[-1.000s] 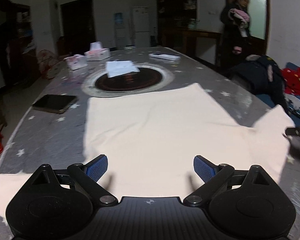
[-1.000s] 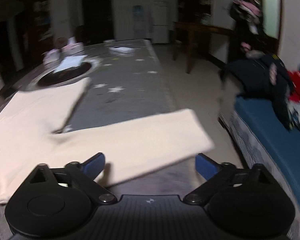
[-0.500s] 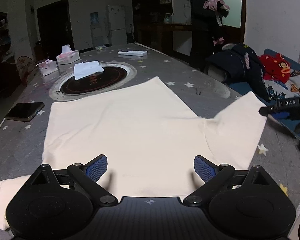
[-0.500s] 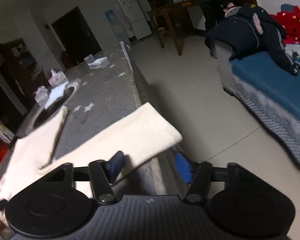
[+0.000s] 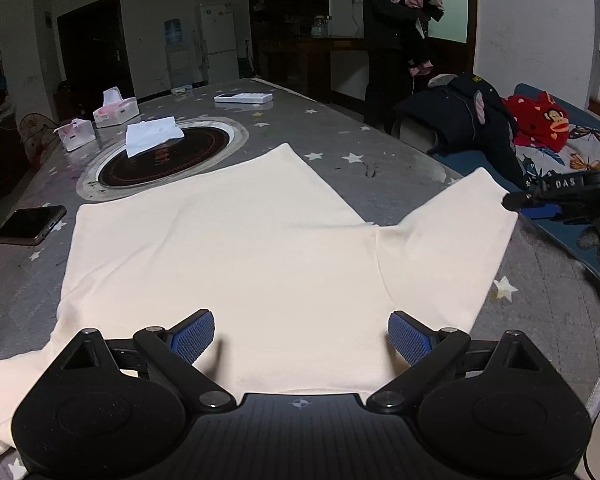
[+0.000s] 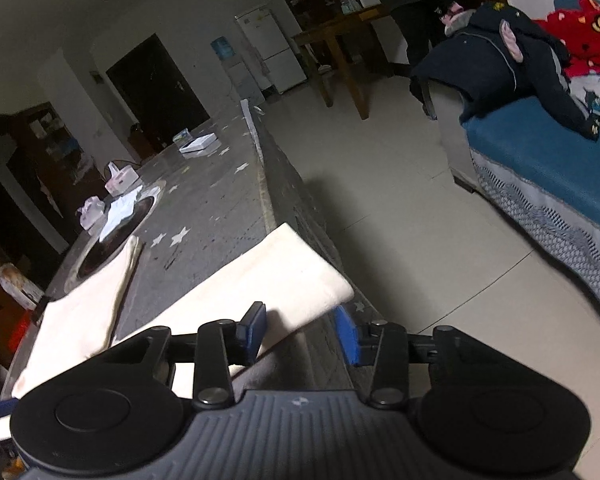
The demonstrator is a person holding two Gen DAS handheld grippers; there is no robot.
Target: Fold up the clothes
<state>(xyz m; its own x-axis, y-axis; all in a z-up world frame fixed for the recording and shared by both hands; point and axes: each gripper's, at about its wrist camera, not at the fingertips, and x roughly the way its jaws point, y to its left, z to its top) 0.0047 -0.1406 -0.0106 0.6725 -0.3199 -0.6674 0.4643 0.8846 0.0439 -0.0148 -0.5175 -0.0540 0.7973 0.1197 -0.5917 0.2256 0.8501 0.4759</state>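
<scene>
shirt (image 5: 260,248): cream cloth, matt, smooth
table (image 5: 340,136): grey star-print cover, faint sheen
pads (image 5: 192,334): blue, ribbed rubber-like
phone (image 5: 30,224): glossy dark screen
floor (image 6: 412,208): pale tiles, dull gloss

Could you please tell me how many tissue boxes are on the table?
2. The larger tissue box sits at the far left, and the smaller tissue box stands nearer, beside the dark round inset. Others may be out of view.
</scene>
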